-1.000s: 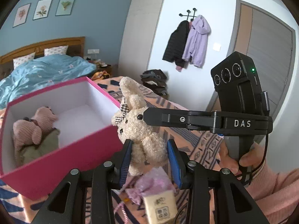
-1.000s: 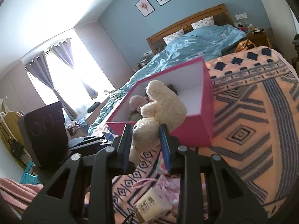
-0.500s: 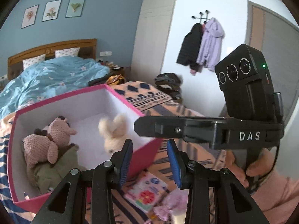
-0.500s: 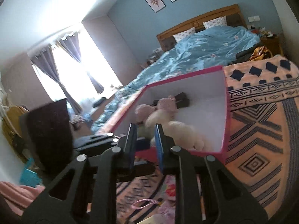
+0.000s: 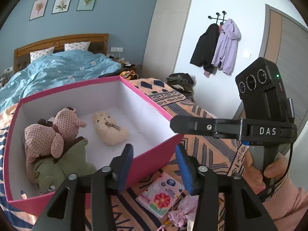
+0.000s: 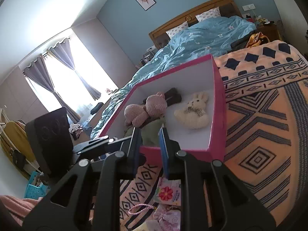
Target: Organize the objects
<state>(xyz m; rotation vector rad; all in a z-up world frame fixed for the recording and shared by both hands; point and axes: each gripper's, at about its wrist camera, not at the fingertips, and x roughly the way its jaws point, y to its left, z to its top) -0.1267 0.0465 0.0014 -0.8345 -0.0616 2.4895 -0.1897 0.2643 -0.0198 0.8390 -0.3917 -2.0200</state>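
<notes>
A pink box (image 5: pixel 146 98) with a white inside stands on the patterned blanket. A cream plush bunny (image 5: pixel 110 130) (image 6: pixel 192 113) lies loose on the box floor, beside a pink plush (image 5: pixel 57 130) (image 6: pixel 146 107) and a green plush (image 5: pixel 57 170). My left gripper (image 5: pixel 154 152) hovers at the box's near wall; its jaws are opening, with nothing between them. My right gripper (image 6: pixel 150 134) points at the same wall from the other side, a narrow gap between its pads and nothing in it. In the left wrist view the right gripper (image 5: pixel 174 124) reaches in from the right.
On the orange patterned blanket (image 6: pixel 259 134), in front of the box, lie a flowered tissue packet (image 5: pixel 161 194) and a pink drawstring pouch (image 5: pixel 182 209). Behind the box is a bed with a blue duvet (image 5: pixel 57 71). A hand in a pink sleeve (image 5: pixel 269 171) holds the right gripper.
A second ago the cream bunny hung between the jaws in front of the box; it then dropped in and now lies on the box floor. Both grippers have moved closer to the box.
</notes>
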